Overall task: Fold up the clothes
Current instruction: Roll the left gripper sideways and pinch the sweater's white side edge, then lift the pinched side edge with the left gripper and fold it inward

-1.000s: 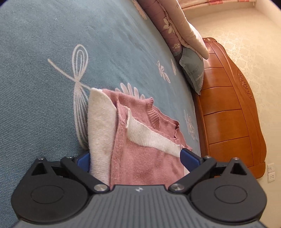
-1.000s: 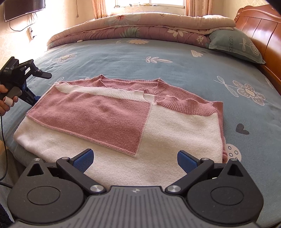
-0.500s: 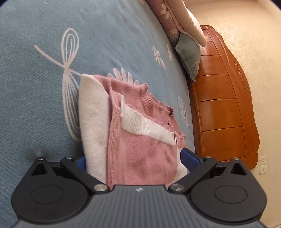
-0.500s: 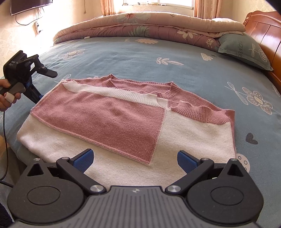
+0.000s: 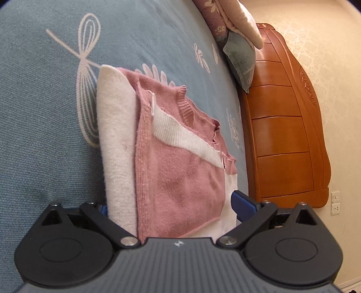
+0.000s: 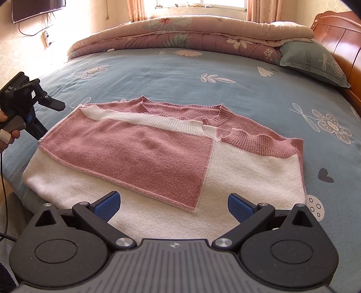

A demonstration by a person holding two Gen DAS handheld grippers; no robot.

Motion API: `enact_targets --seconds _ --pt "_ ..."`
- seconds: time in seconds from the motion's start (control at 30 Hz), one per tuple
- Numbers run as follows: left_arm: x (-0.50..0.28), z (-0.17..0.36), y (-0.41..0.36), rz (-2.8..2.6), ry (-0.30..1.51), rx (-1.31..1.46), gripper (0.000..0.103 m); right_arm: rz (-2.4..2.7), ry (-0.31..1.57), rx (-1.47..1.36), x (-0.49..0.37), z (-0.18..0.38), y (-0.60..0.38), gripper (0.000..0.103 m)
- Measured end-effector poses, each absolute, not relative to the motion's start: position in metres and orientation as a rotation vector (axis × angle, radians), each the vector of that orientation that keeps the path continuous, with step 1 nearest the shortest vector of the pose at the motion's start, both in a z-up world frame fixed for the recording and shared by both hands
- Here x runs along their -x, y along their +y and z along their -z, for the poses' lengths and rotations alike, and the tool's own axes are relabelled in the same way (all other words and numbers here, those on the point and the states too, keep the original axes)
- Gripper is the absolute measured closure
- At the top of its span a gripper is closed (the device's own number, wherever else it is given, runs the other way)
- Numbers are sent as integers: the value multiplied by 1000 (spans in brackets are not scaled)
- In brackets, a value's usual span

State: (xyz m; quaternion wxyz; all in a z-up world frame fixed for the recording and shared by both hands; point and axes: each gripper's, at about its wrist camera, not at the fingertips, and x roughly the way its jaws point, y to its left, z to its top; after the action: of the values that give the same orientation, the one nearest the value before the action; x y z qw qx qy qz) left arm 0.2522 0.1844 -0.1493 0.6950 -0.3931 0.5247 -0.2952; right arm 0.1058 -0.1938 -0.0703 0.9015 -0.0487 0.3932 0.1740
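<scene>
Sweater (image 6: 171, 157): a fuzzy pink-and-cream knit with ribbed cuffs and collar, lying folded flat on the blue bedspread (image 6: 203, 65), near its front edge, one pink sleeve laid square across the cream body. The bedspread is a coarse weave printed with pale flowers and leaves. The right gripper (image 6: 172, 204) hovers at the sweater's near hem, its blue ribbed pads spread wide and holding nothing. The left gripper (image 5: 171, 205) is at the sweater's side edge with the knit lying between its spread fingers; its left pad is mostly hidden by the cloth, so I cannot tell whether it touches.

Only the right view shows the rolled floral quilt (image 6: 191, 36), the window, a wall-mounted screen (image 6: 36, 9) and the hand (image 6: 9, 133) holding the left gripper, marked "DAS". The left view alone shows the full glossy wooden headboard (image 5: 286, 135) and wall sockets. The pillow (image 6: 313, 63) reads "FLOWERS".
</scene>
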Motion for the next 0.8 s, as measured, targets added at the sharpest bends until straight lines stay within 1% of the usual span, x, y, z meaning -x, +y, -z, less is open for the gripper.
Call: enact_targets --seconds 0.17,0.23,0.27,0.3,0.33,0.37,0.4,0.43,0.47,0.63,0.67,0.7,0.8 --pt "-258 146 178 651 1165 829 8 -380 811 123 -98 72 -190 0" --pt "-251 146 181 642 1145 807 20 -378 812 127 -97 72 -191 0" --pt "-249 148 186 629 1141 815 24 -377 812 129 -97 72 -191 0" --pt "-246 149 191 615 1136 824 32 -376 812 131 -96 72 -191 0" --pt "-244 152 195 601 1137 833 43 -376 813 133 -96 72 -191 0" --pt "-243 154 199 585 1142 842 50 -375 813 135 -96 72 -191 0" --pt "-242 157 202 567 1150 854 62 -374 813 136 -95 72 -191 0" --pt "-242 160 206 550 1162 869 73 -373 814 138 -95 72 -191 0" --pt "-242 163 208 541 1171 881 77 -373 814 140 -95 72 -191 0" --pt "-243 162 202 566 1225 884 76 -369 815 149 -93 73 -191 0" --pt "-243 161 199 581 1236 872 74 -368 816 151 -93 73 -191 0" --pt "-243 160 195 600 1241 857 69 -368 815 153 -93 73 -191 0" --pt "-248 166 197 597 1241 892 71 -370 816 145 -94 73 -191 0"
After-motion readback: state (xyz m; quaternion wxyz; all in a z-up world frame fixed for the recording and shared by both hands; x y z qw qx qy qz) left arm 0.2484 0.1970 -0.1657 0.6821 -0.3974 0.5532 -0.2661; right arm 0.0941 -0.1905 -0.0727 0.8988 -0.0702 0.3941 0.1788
